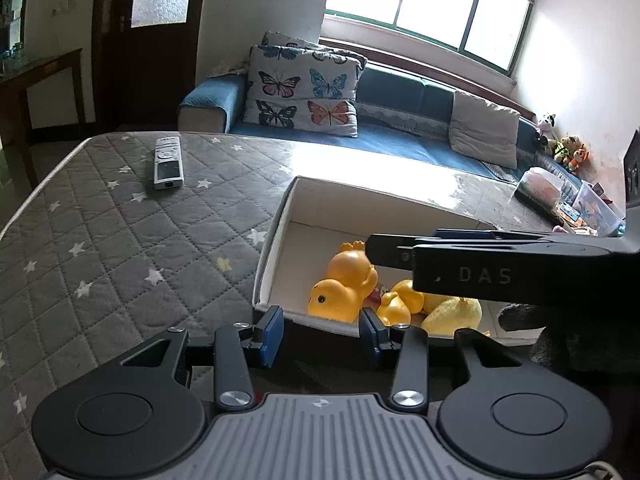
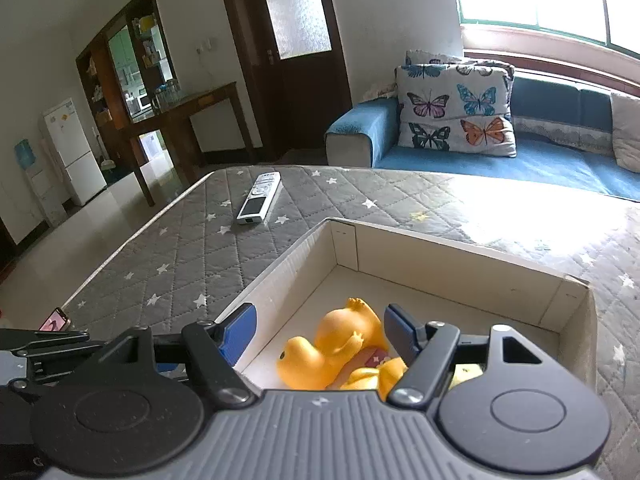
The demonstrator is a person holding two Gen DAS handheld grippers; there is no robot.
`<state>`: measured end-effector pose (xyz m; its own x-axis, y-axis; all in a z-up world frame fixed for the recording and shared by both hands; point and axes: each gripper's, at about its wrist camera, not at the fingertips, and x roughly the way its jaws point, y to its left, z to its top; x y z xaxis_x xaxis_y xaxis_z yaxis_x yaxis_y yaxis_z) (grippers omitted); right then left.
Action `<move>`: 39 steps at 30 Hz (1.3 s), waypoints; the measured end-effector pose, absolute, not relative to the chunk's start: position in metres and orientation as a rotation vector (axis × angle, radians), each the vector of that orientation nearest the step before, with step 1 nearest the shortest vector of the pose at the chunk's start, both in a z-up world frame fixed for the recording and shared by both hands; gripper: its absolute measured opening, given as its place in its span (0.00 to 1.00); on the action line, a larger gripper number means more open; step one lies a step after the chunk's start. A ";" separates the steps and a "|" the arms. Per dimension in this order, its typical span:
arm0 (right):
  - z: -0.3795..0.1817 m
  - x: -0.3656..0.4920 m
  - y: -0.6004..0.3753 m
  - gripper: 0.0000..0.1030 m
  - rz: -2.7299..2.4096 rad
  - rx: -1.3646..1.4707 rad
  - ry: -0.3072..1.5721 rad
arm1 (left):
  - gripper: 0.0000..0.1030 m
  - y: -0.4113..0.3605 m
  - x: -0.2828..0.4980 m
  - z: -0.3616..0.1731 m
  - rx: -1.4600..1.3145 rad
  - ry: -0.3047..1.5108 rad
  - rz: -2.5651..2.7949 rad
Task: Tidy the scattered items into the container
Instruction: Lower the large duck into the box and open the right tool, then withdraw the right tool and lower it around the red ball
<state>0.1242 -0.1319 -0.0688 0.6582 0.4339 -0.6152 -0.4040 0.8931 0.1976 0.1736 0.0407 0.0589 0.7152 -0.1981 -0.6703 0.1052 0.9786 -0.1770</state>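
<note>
A white cardboard box (image 1: 276, 240) (image 2: 460, 248) stands on the grey star-quilted table (image 1: 120, 240). Inside lie yellow rubber ducks: a large one (image 1: 344, 284) (image 2: 336, 344) on its side, a smaller one (image 1: 396, 306) (image 2: 384, 376), and a yellow plush toy (image 1: 452, 312). A small red item (image 2: 376, 358) shows under them. My right gripper (image 2: 320, 332) hovers open over the box with nothing between its blue pads. My left gripper (image 1: 322, 332) is open and empty at the box's near rim. A silver remote (image 1: 168, 164) (image 2: 260, 199) lies on the table beyond.
The right gripper's black frame (image 1: 520, 268) crosses above the box in the left wrist view. A blue sofa (image 1: 400, 132) with a butterfly cushion (image 2: 456, 112) lies behind the table. A phone (image 2: 56, 322) sits at the table's near left corner. Clear plastic containers (image 1: 592, 208) stand far right.
</note>
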 end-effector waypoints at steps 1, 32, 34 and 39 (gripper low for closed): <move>-0.068 0.120 -0.132 0.70 0.475 0.045 0.700 | 0.43 0.041 0.170 0.059 -0.130 0.755 -0.166; -0.108 0.056 -0.094 0.70 0.607 0.055 0.797 | 0.43 0.094 0.095 0.004 -0.202 0.839 -0.090; -0.114 0.056 -0.086 0.70 0.620 0.039 0.812 | 0.43 0.095 0.095 0.001 -0.205 0.845 -0.089; -0.125 0.059 -0.069 0.69 0.649 0.007 0.851 | 0.43 0.098 0.096 -0.006 -0.209 0.855 -0.089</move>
<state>0.0595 -0.0686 -0.1254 0.4797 0.5349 -0.6955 -0.5298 0.8085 0.2564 0.0957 0.0977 -0.0060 0.6538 -0.1617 -0.7392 -0.0059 0.9758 -0.2186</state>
